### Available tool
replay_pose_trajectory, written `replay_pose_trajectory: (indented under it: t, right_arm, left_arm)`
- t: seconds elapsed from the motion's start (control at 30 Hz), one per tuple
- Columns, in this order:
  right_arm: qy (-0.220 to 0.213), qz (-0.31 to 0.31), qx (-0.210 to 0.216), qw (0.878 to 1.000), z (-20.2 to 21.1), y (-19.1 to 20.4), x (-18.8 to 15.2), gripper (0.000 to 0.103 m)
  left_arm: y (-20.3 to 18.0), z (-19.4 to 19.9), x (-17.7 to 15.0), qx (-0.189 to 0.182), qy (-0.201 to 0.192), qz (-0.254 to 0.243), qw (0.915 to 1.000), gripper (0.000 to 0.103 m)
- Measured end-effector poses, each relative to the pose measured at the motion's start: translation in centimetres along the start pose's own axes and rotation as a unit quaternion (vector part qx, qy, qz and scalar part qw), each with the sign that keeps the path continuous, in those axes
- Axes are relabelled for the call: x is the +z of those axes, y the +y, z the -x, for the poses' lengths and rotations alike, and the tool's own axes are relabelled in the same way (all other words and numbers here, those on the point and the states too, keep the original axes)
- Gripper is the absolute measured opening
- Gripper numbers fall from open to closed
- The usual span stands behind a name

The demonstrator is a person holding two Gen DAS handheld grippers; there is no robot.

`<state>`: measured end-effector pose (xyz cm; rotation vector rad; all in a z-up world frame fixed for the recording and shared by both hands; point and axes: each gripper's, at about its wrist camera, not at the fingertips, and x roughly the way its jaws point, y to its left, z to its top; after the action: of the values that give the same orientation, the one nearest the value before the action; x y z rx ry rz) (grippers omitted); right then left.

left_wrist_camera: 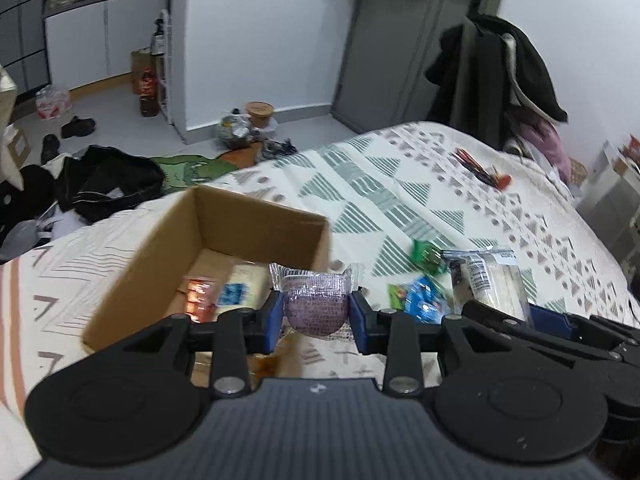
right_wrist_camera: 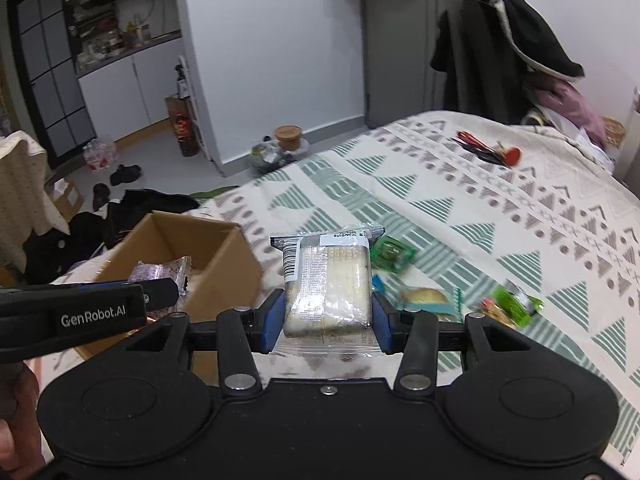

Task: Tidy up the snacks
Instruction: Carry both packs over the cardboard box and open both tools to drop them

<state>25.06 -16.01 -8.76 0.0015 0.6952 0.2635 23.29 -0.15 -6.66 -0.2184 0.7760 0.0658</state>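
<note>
the left gripper (left_wrist_camera: pixel 316 312) is closed on a round purple cake (left_wrist_camera: pixel 314 308) in crinkly clear wrap, above the cardboard box (left_wrist_camera: pixel 160 256) edge. the right gripper (right_wrist_camera: pixel 327 312) clamps a pale rectangular cracker pack (right_wrist_camera: pixel 326 284) over the quilt (right_wrist_camera: pixel 480 216).

White lettering reading "GenRobot.AI" stands on the black side of the left tongs (right_wrist_camera: pixel 160 294), seen in the right wrist view. The clear-wrapped cracker pack (right_wrist_camera: pixel 326 284) held between the right tongs (right_wrist_camera: pixel 326 316) carries a barcode and a line of small printed digits along its top edge, too small and blurred to read. Nothing else is legible.
</note>
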Motion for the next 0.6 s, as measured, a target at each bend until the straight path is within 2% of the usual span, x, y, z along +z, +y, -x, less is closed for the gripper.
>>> replay_pose_trajectory:
  t: [0.6]
  right_arm:
    - [0.006, 0.023, 0.049, 0.999, -0.5, 7.6, 1.4, 0.044]
  left_arm:
    - [7.5, 0.8, 1.4, 0.017, 0.009, 0.084, 0.9963, 0.034]
